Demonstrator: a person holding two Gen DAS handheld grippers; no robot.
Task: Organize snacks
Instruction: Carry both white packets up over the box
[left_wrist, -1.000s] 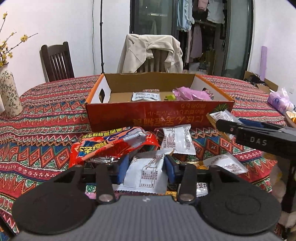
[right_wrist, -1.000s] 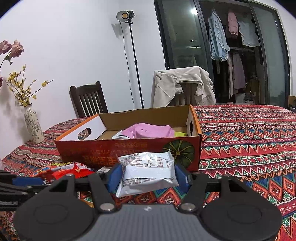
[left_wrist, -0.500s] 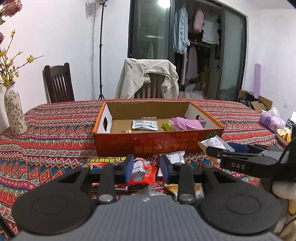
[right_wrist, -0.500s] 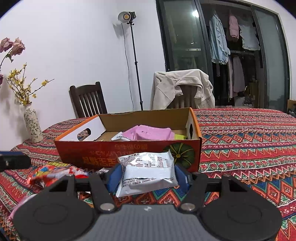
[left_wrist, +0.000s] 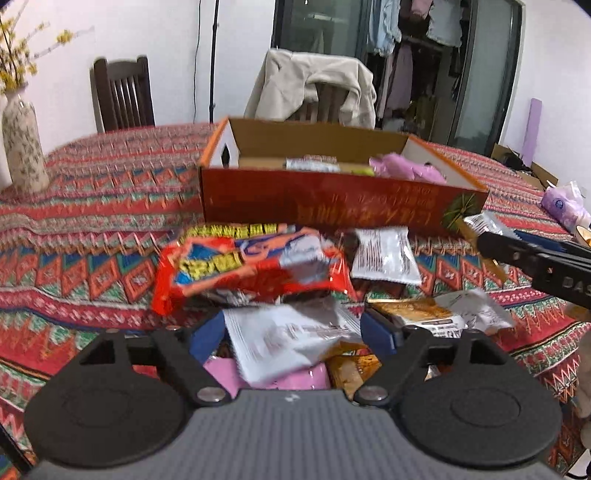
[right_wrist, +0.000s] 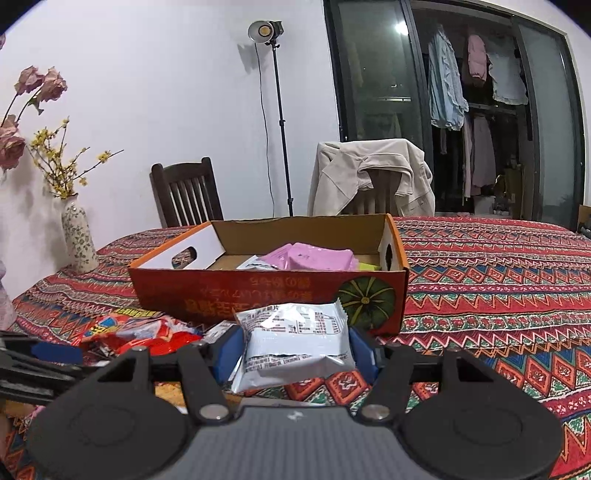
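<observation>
Nearest in the left wrist view, the left gripper (left_wrist: 293, 332) has just been opening and stands spread over a white packet (left_wrist: 284, 341) atop the loose pile; blur makes it hard to say whether the pads touch it, but they seem apart. To take it cleanly, it should settle lower, straddle the packet's middle and close without snagging the orange wrapper (left_wrist: 410, 314) just right. The right gripper (right_wrist: 295, 349) is pinching a white snack pack (right_wrist: 295, 339), held near the box's right corner. Beyond lies the red snack bag (left_wrist: 247, 269), then the cardboard box (left_wrist: 332, 206). Its near wall must be cleared; the box's left half looks open.
</observation>
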